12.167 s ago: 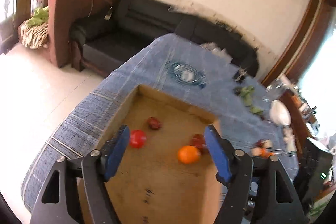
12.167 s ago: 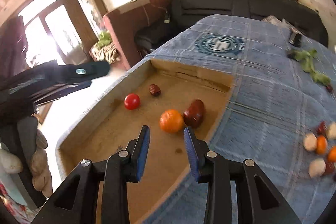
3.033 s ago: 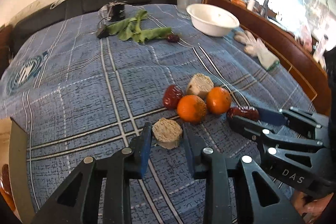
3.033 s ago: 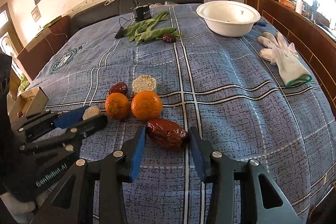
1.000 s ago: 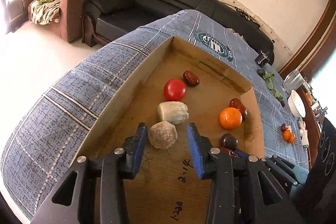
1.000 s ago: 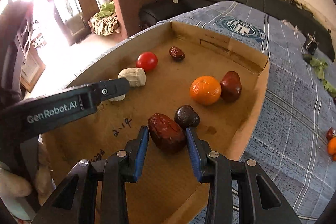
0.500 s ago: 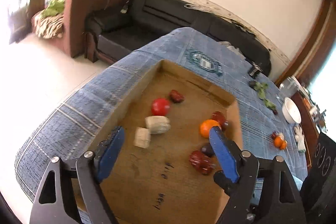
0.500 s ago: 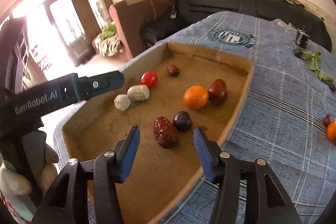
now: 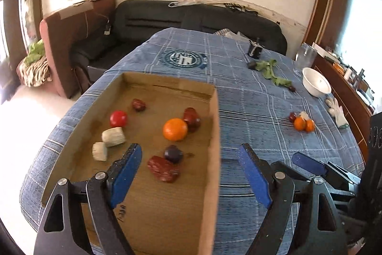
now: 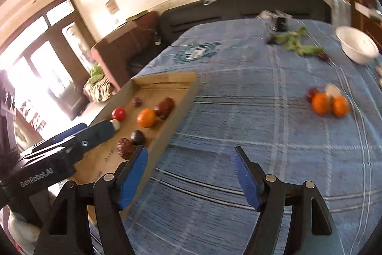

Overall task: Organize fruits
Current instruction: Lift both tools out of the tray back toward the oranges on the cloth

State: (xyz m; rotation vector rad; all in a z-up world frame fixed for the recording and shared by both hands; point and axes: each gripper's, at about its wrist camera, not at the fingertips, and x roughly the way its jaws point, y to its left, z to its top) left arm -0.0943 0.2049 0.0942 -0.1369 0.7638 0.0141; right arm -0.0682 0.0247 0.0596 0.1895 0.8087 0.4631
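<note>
Item 1. Left gripper (image 9: pixel 189 167): jaws spread wide, nothing held. Directly ahead of and between the jaws, the cardboard box (image 9: pixel 214 126) is seen, with its right wall running forward just inside the right jaw. Contents of the box: a wrinkled red date (image 9: pixel 163 169) and a dark plum-like fruit (image 9: pixel 173 154) nearest the jaws; an orange (image 9: pixel 175 129) and a dark red fruit (image 9: pixel 191 116) farther ahead; a tomato (image 9: pixel 118 118), two pale chunks (image 9: pixel 112 138) and a small date (image 9: pixel 139 105) ahead and toward the left jaw.

Item 2. Right gripper (image 10: pixel 189 175): jaws likewise spread wide and empty, held over the blue checked cloth (image 10: pixel 250 126).

Item 3. Remaining fruits (image 10: pixel 328 99): a touching cluster of two oranges, a red fruit and a pale piece, lying on the cloth well ahead and to the right of the right jaws. The cluster's long axis runs roughly across the view. The right gripper is judged the nearer; the coming move is judged to turn on a reach forward and rightward.

Item 4. Writing: "GenRobot.AI" is read on the left gripper body in the right wrist view. Handwritten marks on the box floor are not legible. A round crest is printed on the cloth; its lettering is too small to read.
</note>
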